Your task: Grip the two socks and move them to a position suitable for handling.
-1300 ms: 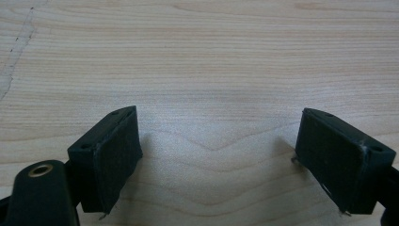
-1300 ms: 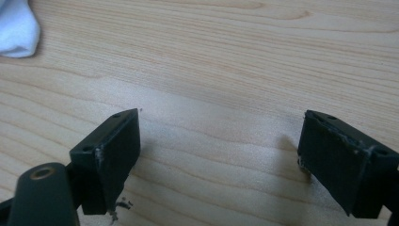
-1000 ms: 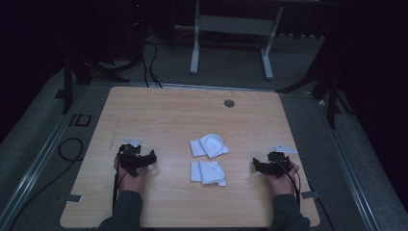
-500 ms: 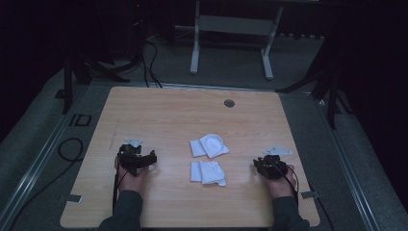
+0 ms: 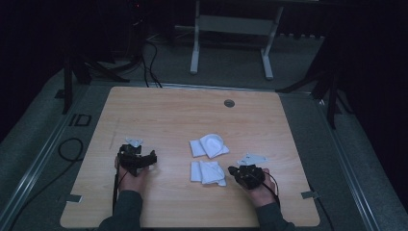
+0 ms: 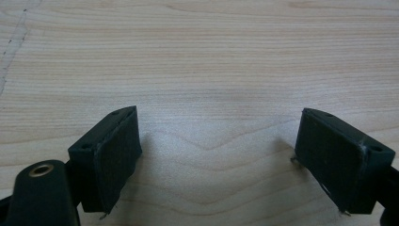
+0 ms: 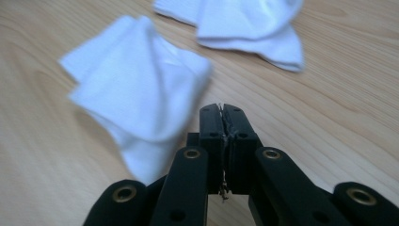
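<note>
Two crumpled white cloths lie mid-table, one (image 5: 209, 145) farther off and one (image 5: 207, 172) nearer the front edge. My right gripper (image 5: 232, 170) sits just right of the nearer cloth, pointing at it. In the right gripper view its jaws (image 7: 223, 110) have just been closing and now meet pad to pad with nothing between them; the nearer cloth (image 7: 136, 89) lies just ahead and left, the other cloth (image 7: 249, 23) beyond. My left gripper (image 5: 152, 158) rests on the left of the table, open; bare wood shows between its pads (image 6: 219, 136).
The wooden table (image 5: 168, 110) has a round cable hole (image 5: 229, 103) near its far edge. Behind it stands a metal frame (image 5: 231, 29), with cables (image 5: 149, 53) on the floor. Tape tabs (image 5: 308, 195) mark the front corners.
The right hand has moved left toward the nearer cloth and its jaws have gone from wide open to shut. The left hand has stayed put.
</note>
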A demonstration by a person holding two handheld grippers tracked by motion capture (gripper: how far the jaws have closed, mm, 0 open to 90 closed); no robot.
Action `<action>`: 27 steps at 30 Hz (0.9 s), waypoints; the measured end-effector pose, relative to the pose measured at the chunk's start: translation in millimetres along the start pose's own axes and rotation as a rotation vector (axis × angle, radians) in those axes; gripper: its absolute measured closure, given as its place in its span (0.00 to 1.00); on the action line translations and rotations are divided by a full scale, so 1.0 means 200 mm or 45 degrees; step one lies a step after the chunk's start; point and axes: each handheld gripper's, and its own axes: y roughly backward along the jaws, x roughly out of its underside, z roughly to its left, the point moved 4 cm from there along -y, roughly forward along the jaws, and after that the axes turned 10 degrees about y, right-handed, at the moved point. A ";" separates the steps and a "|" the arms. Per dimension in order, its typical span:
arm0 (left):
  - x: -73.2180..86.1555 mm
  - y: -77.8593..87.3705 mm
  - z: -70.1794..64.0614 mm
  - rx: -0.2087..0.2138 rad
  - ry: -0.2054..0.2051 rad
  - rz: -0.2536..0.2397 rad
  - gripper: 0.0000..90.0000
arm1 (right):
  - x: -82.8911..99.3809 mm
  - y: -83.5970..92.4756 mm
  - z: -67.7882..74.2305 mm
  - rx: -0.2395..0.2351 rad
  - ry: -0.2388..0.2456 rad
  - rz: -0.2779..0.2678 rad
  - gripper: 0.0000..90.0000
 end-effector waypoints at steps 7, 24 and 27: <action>0.00 0.00 0.00 0.010 -0.006 0.000 0.16 | -0.03 -0.03 0.07 -0.039 0.023 -0.015 0.94; 0.00 0.00 0.00 0.011 -0.005 -0.001 0.16 | -0.09 -0.15 0.22 -0.090 0.095 0.043 0.85; 0.00 0.00 0.00 0.010 -0.006 0.001 0.16 | -0.12 -0.18 0.25 -0.109 0.112 0.050 0.81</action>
